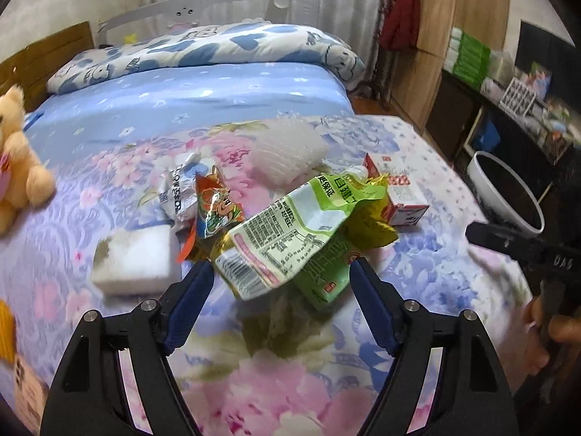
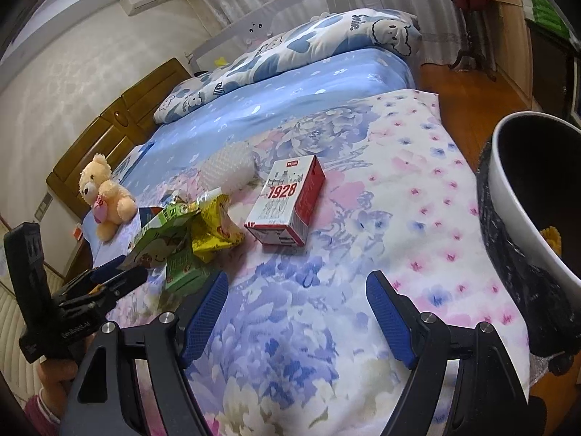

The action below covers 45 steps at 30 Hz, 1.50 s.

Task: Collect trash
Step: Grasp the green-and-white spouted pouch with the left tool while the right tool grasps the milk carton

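Trash lies on a floral bedspread [image 1: 290, 381]. A crumpled green and white snack bag [image 1: 290, 236] lies just ahead of my open left gripper [image 1: 281, 270], partly between its blue pads. Behind it lie an orange cartoon wrapper [image 1: 218, 203], a silver wrapper [image 1: 178, 189], a white foam block [image 1: 134, 259], a white foam net [image 1: 287, 152] and a red and white "1928" carton [image 1: 399, 196]. My right gripper [image 2: 297, 279] is open and empty over the bedspread, with the carton [image 2: 287, 203] ahead and the green bag [image 2: 170, 247] to its left.
A white bin lined with a black bag [image 2: 526, 218] stands off the bed's right edge, also in the left wrist view [image 1: 504, 192]. A teddy bear [image 2: 103, 192] sits at the left. A folded quilt [image 1: 218, 47] lies at the back. Wooden floor and cabinets lie right.
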Motion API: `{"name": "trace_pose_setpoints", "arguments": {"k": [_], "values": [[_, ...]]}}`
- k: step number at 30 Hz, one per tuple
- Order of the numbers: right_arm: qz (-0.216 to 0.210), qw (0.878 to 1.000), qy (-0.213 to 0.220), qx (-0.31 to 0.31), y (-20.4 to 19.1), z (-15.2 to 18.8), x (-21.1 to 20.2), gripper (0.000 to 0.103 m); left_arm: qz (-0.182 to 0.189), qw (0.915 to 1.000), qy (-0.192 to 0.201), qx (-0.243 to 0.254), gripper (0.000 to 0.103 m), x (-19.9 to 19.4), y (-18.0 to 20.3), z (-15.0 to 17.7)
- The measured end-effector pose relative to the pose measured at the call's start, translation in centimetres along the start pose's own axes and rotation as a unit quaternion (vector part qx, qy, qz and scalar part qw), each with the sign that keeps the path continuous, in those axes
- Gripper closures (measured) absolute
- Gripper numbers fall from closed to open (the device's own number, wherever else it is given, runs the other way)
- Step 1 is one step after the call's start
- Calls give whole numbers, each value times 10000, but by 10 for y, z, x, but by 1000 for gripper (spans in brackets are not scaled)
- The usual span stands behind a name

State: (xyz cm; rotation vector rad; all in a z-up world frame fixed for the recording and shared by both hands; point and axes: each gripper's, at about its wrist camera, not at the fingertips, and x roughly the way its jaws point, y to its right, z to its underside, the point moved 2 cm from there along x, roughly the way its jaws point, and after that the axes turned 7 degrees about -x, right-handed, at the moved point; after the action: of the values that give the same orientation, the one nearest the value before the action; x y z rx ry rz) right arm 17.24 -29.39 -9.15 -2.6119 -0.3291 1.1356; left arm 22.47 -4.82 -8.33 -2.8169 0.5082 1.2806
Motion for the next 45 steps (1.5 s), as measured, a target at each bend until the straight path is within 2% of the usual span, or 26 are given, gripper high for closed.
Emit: {"name": "trace_pose_setpoints", "arguments": {"k": [3, 4, 5, 7, 10, 17, 22, 23, 27, 29, 33, 35, 36, 38, 43, 45], "values": [[-24, 10000, -33, 5, -1, -5, 8, 23, 17, 10000, 19, -11, 26, 6, -2, -3], [-31, 10000, -44, 18, -1, -7, 11, 23, 47, 10000, 41, -42, 34, 6, -3, -4], [-42, 10000, -50, 32, -1, -8, 12, 23, 79, 9999, 38, -66, 50, 7, -4, -4], [-79, 9999, -77, 74, -1, -11, 18, 23, 190, 9997, -77, -139, 66, 12, -6, -4], [-94, 9999, -89, 113, -1, -16, 27, 24, 175, 9996, -12, -211, 68, 8, -5, 0], [-102, 9998, -70, 146, -6, -36, 49, 26, 147, 9979, 202, -603, 68, -30, -15, 24], [-32, 9996, -239, 108, -11, -45, 73, 37, 53, 9930, 298, -1145, 68, -57, -30, 47], [-19, 9995, -315, 92, -13, -45, 78, 48, 96, 9919, 249, -1242, 68, -59, -32, 52], [17, 9994, -333, -71, -18, -39, 72, 50, 68, 9929, -48, -1184, 68, -50, -28, 73], [-38, 9993, -364, -112, -17, -33, 63, 53, 193, 9920, -213, -1228, 69, -44, -23, 80], [-23, 9986, -438, -310, -13, -15, 32, 54, 503, 9933, -491, -913, 69, -37, -4, 88], [-34, 9980, -554, -316, -3, 0, 15, 54, 490, 9951, -523, -687, 68, -37, 2, 88], [-50, 9976, -619, -303, 1, 6, 9, 53, 468, 9959, -531, -561, 65, -37, 5, 88], [-54, 9967, -752, -309, 8, 15, 1, 53, 381, 9972, -508, -384, 47, -37, 6, 87], [86, 9972, -727, -166, 15, 20, -6, 50, 229, 9988, -442, -17, 34, -38, 8, 77], [114, 9974, -713, -68, 14, 19, -3, 48, 231, 9987, -426, 167, 34, -37, 11, 73]]}}
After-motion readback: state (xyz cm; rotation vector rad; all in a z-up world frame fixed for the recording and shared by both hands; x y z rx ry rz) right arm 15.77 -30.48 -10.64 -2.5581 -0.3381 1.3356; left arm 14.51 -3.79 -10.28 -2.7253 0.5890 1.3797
